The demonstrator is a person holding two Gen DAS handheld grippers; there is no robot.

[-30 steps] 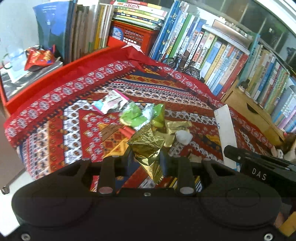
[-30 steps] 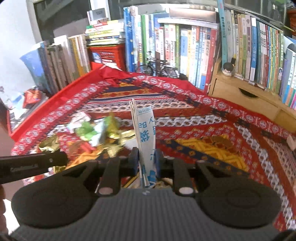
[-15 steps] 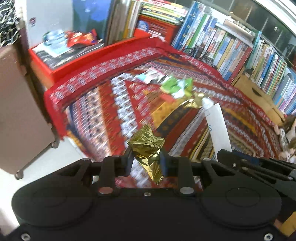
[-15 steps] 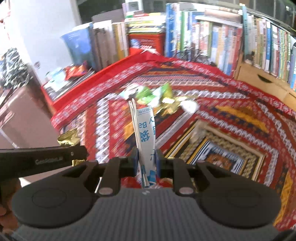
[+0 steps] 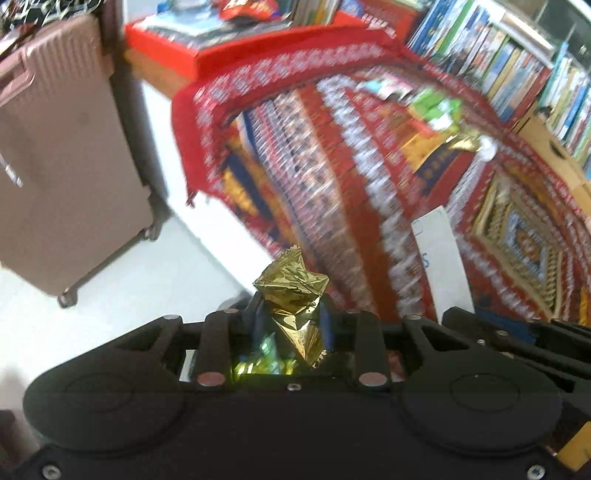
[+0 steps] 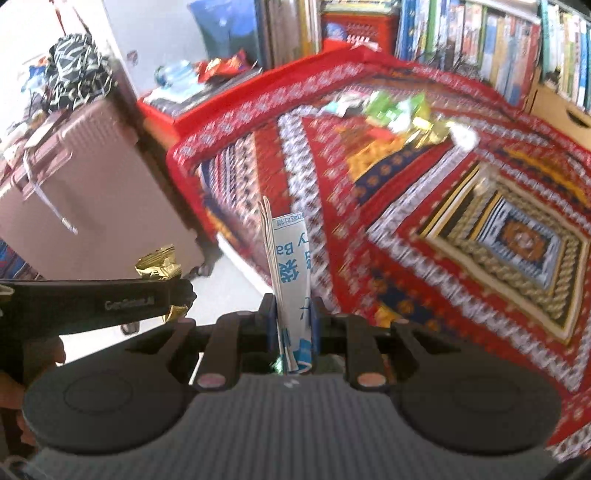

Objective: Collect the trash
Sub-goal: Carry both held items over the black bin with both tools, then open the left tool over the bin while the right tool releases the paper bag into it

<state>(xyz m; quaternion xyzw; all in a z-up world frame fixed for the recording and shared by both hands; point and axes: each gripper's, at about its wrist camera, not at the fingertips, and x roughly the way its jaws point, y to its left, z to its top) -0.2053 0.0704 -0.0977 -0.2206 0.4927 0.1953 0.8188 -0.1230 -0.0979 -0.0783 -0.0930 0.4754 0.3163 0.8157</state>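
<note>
A white floor (image 5: 122,280) runs beside a low surface draped in a red patterned cloth (image 6: 424,206), with bookshelves (image 6: 480,33) behind. Nearest the left wrist camera, the left gripper (image 5: 291,317) has its jaws drawn in narrow, clamped on a crumpled gold foil wrapper (image 5: 293,295) that stands up between the fingers, above the cloth's near edge. In the right wrist view, the right gripper (image 6: 291,317) pinches a folded white paper packet with blue print (image 6: 290,266), upright between narrow jaws. The left gripper crosses that view's lower left, foil showing at its tip. Farther out, a pink suitcase (image 5: 55,147) stands on the floor left of the cloth. On the cloth's far part lies a heap of loose wrappers (image 6: 399,110), green, white and gold, blurred. A red box (image 5: 207,40) holding papers sits beyond the suitcase.
</note>
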